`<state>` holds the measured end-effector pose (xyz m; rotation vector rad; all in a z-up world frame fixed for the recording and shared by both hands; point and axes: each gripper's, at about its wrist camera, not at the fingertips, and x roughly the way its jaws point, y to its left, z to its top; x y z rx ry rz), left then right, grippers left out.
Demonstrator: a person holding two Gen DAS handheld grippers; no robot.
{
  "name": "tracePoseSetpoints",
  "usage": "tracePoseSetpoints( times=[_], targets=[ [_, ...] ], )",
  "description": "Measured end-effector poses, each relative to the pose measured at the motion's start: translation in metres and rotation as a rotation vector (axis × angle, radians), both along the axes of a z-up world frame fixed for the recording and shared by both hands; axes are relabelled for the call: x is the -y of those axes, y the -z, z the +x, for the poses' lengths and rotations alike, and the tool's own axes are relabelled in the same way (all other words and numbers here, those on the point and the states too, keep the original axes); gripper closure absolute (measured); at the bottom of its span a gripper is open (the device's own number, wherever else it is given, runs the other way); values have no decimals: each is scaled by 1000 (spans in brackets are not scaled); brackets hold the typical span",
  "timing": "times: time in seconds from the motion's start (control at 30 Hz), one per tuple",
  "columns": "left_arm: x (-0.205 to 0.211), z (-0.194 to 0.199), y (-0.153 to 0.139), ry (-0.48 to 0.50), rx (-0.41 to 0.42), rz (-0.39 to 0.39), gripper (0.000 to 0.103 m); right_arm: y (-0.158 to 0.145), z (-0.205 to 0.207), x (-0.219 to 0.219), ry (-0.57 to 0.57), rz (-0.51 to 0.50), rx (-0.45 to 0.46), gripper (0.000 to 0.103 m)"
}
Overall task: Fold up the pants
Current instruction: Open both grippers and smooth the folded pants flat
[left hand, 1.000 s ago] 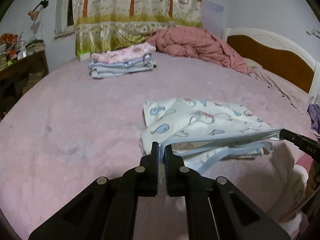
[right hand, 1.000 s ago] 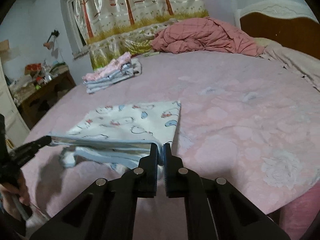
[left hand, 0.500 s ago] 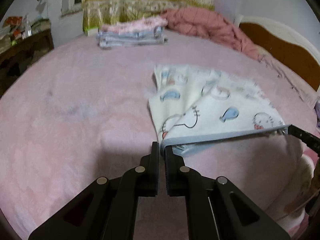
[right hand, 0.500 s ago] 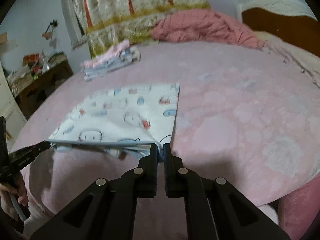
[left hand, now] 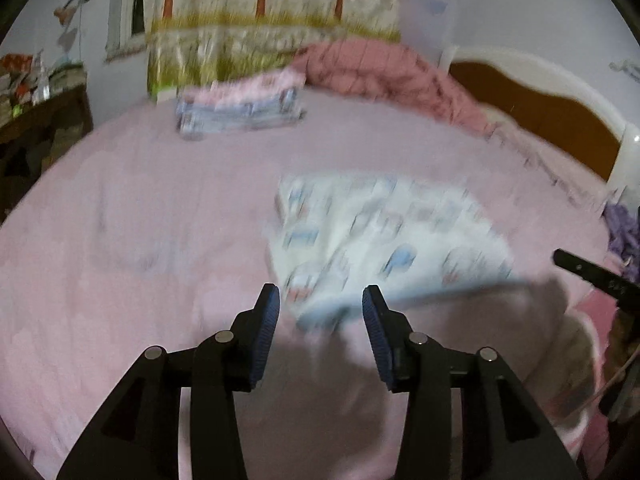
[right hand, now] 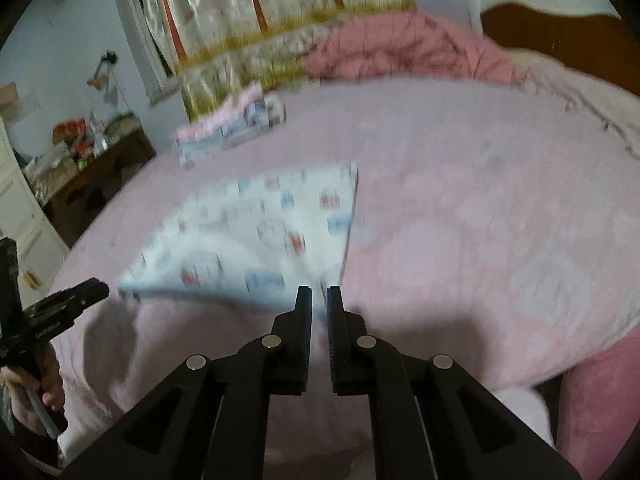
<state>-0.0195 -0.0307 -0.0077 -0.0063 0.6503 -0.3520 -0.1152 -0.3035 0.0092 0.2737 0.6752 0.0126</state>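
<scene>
The white pants [left hand: 380, 232] with a blue and red cartoon print lie folded on the pink bed [left hand: 140, 220], blurred by motion. My left gripper [left hand: 320, 294] has its jaws opening. The near left corner of the blue waistband sits loose between the pads without touching them. My right gripper [right hand: 319, 292] is shut at the near right corner of the pants [right hand: 260, 232], and the waistband edge runs into its tips. Each gripper's tip shows in the other's view, the right gripper [left hand: 560, 256] at the edge and the left gripper [right hand: 100, 288] held by a hand.
A stack of folded clothes [left hand: 240, 112] sits at the far side of the bed near the curtain. A crumpled pink blanket [left hand: 380, 72] lies by the headboard [left hand: 540, 112]. A cluttered dresser [right hand: 92, 168] stands to the left of the bed.
My left gripper's jaws have parted and let go of the waistband corner. Both grippers have pulled back slightly, and the waistband edge has dropped onto the bed.
</scene>
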Motion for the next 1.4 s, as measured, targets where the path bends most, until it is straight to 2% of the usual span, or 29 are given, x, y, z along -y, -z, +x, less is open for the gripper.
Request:
tracePoseSetpoints(
  times=[0.1, 0.17, 0.27, 0.33, 0.43, 0.5, 0.53, 0.6, 0.7, 0.87, 0.97, 1.07, 1.2, 1.3, 1.4],
  targets=[
    [15, 21, -15, 6, 64, -25, 64, -15, 18, -5, -5, -8, 64, 97],
    [31, 43, -11, 4, 56, -44, 73, -16, 41, -12, -19, 26, 77, 97],
    [50, 82, 6, -30, -20, -74, 80, -8, 69, -29, -38, 65, 55, 97],
    [55, 98, 23, -111, -99, -62, 81, 2, 83, -41, -40, 78, 26, 97],
    [42, 107, 50, -187, -213, -81, 86, 25, 90, -51, -39, 81, -44, 97],
    [30, 101, 62, -208, -221, -90, 92, 39, 85, -51, -32, 68, -76, 97],
    [25, 97, 63, -219, -202, -81, 101, 44, 80, -50, -30, 68, -80, 97],
    [17, 87, 63, -237, -167, -49, 100, 47, 68, -45, -17, 51, -67, 97],
    [10, 76, 63, -219, -147, -50, 100, 49, 55, -36, -6, -16, -79, 98],
    [10, 57, 53, -218, -100, -1, 97, 45, 44, -26, -14, -5, -108, 97],
    [12, 48, 36, -169, -55, -42, 89, 36, 34, -28, -6, -7, -88, 94],
    [26, 47, 18, -78, -21, -106, 88, 27, 25, -35, -12, -10, -43, 93],
    [59, 61, 14, 27, -53, -169, 88, 19, 37, -45, -26, 18, -2, 93],
    [81, 63, 29, 33, -91, -118, 88, 15, 55, -52, -33, 35, 26, 93],
    [82, 56, 49, 17, -136, -107, 88, 23, 72, -55, -63, 92, -5, 92]
  ],
)
